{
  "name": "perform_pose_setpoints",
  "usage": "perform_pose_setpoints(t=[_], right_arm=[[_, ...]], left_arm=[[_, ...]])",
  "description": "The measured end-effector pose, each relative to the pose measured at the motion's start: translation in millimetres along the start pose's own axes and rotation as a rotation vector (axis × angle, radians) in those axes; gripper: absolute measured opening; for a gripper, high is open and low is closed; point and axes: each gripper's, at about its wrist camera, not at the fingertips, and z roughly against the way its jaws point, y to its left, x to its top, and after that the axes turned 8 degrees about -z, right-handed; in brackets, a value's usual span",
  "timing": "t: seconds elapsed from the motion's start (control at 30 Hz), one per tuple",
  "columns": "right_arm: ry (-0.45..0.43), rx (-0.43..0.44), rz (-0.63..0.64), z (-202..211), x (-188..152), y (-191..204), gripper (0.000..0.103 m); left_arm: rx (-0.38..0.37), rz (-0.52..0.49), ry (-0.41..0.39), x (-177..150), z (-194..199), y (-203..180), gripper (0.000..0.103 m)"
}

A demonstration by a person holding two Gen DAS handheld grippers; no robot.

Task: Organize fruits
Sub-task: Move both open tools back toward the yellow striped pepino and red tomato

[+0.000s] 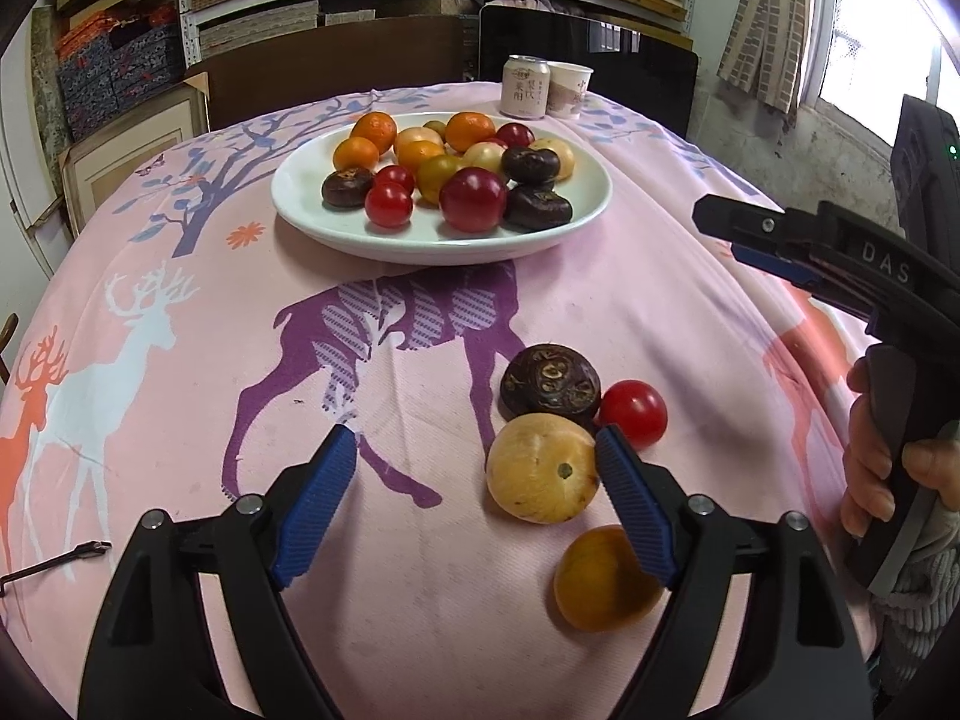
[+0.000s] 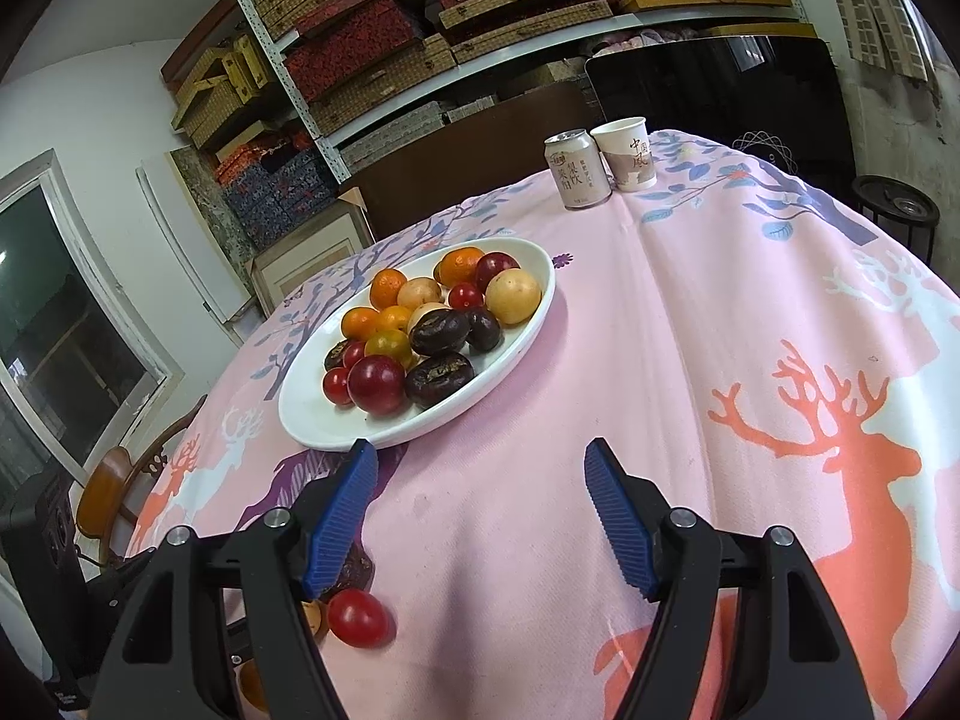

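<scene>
A white plate [image 1: 312, 213] [image 2: 312, 420] at the far middle of the pink deer-print cloth holds several oranges, red tomatoes, pale yellow fruits and dark brown fruits. Loose on the cloth near me lie a dark brown fruit [image 1: 551, 384], a red tomato [image 1: 633, 413] [image 2: 357, 618], a pale yellow fruit [image 1: 542, 468] and an orange-yellow fruit [image 1: 606, 579]. My left gripper [image 1: 474, 498] is open; the pale yellow fruit sits inside the gap against the right pad [image 1: 636, 510]. My right gripper [image 2: 480, 510] [image 1: 729, 237] is open over bare cloth, in front of the plate.
A drink can [image 1: 525, 87] [image 2: 575, 169] and a paper cup [image 1: 569, 90] [image 2: 627, 153] stand at the table's far edge. A thin metal tool [image 1: 54, 561] lies at the left edge. Shelves of boxes rise behind; a wooden chair [image 2: 120, 492] stands left.
</scene>
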Motion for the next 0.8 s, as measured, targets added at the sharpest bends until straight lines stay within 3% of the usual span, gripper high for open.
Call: perform_pose_setpoints(t=[0.17,0.27,0.4,0.5,0.67,0.8], right_arm=[[-0.007,-0.002,-0.005,0.6,0.5,-1.8,0.079],[-0.006,0.002,-0.008,0.1,1.0,-2.2,0.079],[-0.006,0.005,0.0,1.1,0.5,-0.9,0.079],[-0.005,0.004,0.0,1.3,0.1,-0.4,0.079],[-0.001,0.002,-0.004,1.6,0.8,-0.2,0.08],[0.003,-0.001,-0.002,0.6,0.8,0.4,0.08]], left_arm=[[0.047,0.033,-0.025,-1.7,8.0,10.4,0.081],[0.103,0.137,-0.048,-8.1,17.9,39.1,0.081],[0.092,0.243,-0.063,-20.5,27.0,65.6,0.08],[0.093,0.197,-0.068,-19.1,28.1,55.3,0.08],[0.111,0.023,-0.043,-13.6,19.5,14.8,0.08],[0.066,-0.032,-0.039,-9.6,16.1,0.0,0.08]])
